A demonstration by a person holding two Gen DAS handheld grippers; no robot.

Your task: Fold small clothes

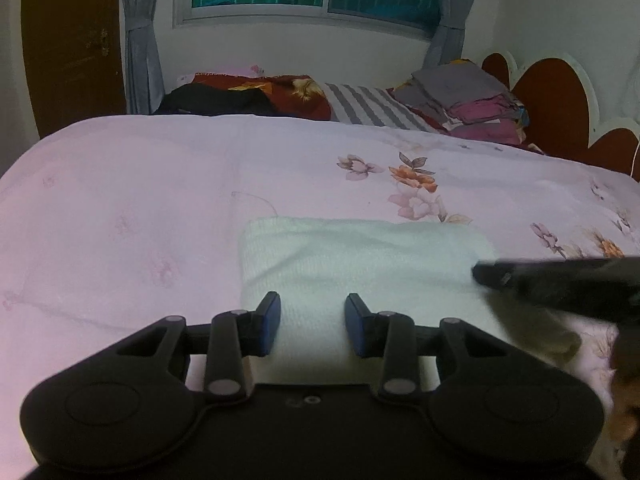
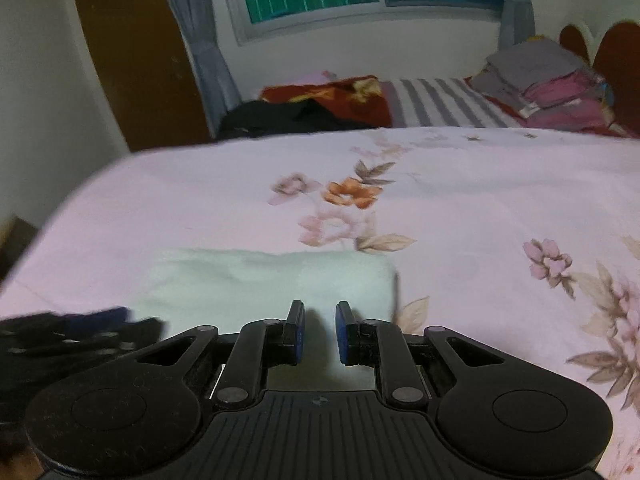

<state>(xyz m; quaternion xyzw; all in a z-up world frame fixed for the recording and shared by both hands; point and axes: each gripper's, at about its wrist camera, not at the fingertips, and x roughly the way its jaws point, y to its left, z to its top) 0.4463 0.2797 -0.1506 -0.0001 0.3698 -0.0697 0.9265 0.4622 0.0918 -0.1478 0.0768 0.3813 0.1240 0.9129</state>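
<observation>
A folded white cloth (image 1: 360,256) lies flat on the pink flowered bedsheet (image 1: 120,208). My left gripper (image 1: 312,304) hovers over the cloth's near edge, its blue pads well apart and nothing between them. The right gripper shows as a dark blurred shape (image 1: 560,280) at the cloth's right end. In the right wrist view the same white cloth (image 2: 260,280) spreads ahead and to the left. My right gripper (image 2: 319,312) stands over its near right part with a narrow gap between the pads and no fabric pinched there. The left gripper (image 2: 80,328) is a blur at the left edge.
At the far side of the bed are a stack of folded clothes (image 1: 476,100), a grey-striped cloth (image 1: 368,108), a black garment (image 1: 216,100) and a red flowered blanket (image 1: 288,88). A red and white headboard (image 1: 556,96) stands on the right, a brown door (image 1: 72,40) on the left.
</observation>
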